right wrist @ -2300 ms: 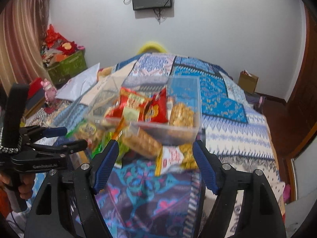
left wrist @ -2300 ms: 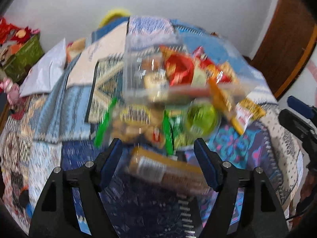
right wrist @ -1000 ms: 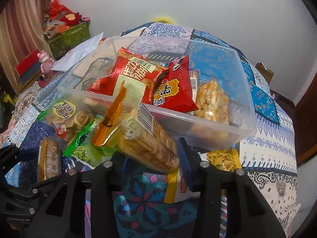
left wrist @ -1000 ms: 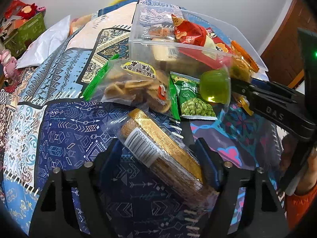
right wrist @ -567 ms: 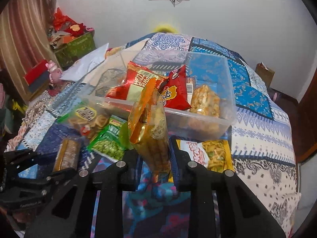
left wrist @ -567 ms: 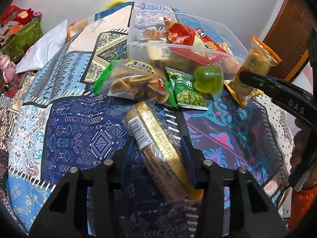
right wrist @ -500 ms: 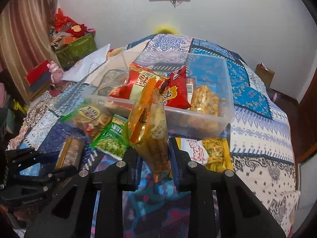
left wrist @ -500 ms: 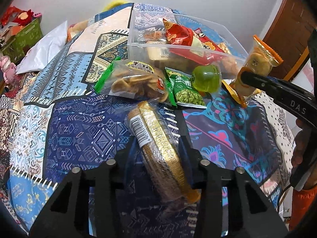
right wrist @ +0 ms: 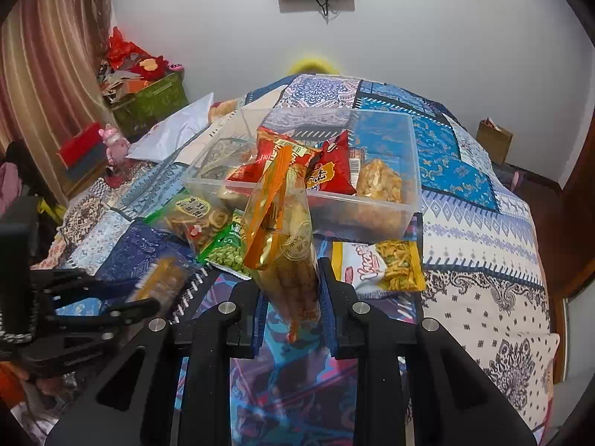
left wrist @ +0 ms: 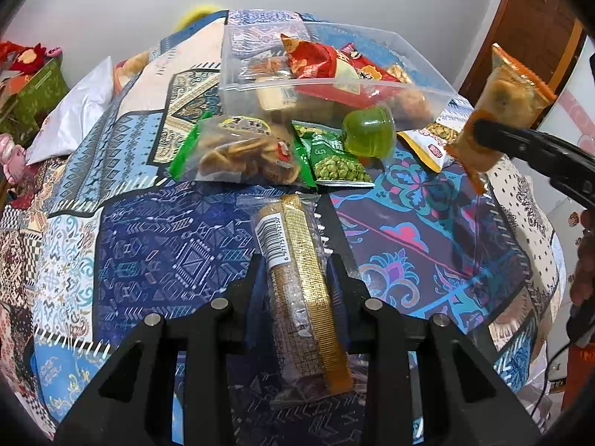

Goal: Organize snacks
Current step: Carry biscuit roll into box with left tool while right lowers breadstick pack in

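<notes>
Two packets are held off the patterned bedspread [left wrist: 156, 245], one per gripper. The left gripper [left wrist: 297, 286] is clamped across a long gold-striped biscuit sleeve [left wrist: 297, 260]; the sleeve's long axis runs along the fingers, its far end pointing toward the clear plastic tub [right wrist: 409, 171]. The right gripper [right wrist: 292, 293] is clamped on the lower part of an orange-edged clear biscuit bag [right wrist: 286, 230], which stands nearly upright, top tilted slightly left. The tub is seen straight ahead of both grippers and beyond the loose packets: a cracker bag [left wrist: 241, 148], a green pea packet [left wrist: 334, 163], a green jelly cup [left wrist: 368, 132], a white-and-yellow snack bag [right wrist: 383, 264]. It already contains red bags. The right gripper is judged nearer the tub's near wall, with its bag directly before the rim; the left sleeve must be carried over the loose packets.
</notes>
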Demonstrator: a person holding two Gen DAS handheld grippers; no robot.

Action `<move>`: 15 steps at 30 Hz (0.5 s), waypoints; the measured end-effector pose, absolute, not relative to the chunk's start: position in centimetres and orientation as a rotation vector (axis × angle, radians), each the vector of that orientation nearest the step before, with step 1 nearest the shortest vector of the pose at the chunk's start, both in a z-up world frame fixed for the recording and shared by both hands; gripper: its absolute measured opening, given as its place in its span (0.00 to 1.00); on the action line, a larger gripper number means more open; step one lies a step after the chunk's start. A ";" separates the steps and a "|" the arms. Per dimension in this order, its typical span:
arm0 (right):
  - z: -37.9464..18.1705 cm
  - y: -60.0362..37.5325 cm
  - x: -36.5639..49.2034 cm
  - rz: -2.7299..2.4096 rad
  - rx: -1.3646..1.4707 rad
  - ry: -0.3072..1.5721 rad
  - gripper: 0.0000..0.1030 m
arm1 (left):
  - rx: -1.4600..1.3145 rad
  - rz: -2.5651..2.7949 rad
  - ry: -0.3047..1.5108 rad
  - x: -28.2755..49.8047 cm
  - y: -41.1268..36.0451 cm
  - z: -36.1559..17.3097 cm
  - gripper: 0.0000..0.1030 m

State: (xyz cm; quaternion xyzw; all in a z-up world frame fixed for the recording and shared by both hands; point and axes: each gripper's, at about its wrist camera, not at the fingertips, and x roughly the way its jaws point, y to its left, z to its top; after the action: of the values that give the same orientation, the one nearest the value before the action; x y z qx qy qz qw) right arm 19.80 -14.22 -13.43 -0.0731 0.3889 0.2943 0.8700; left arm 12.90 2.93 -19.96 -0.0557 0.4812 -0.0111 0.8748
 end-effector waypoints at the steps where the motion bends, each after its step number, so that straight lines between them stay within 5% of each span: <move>1: -13.5 -14.3 19.8 0.618 -0.148 0.817 0.22 | -0.107 -0.022 1.006 13.1 2.7 -20.0 0.33; 9: -13.8 -14.9 19.3 0.617 -0.123 0.831 0.22 | -0.156 -0.007 1.072 14.8 3.0 -22.2 0.41; 15: -13.8 -14.8 19.1 0.622 -0.119 0.830 0.22 | -0.107 0.010 1.045 14.7 2.5 -22.0 0.36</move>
State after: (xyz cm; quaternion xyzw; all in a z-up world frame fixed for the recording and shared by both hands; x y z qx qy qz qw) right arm 19.11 -14.82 -13.79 -0.0569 0.3963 0.2971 0.8669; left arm 14.65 2.49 -21.96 -0.0508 0.4989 0.0046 0.8652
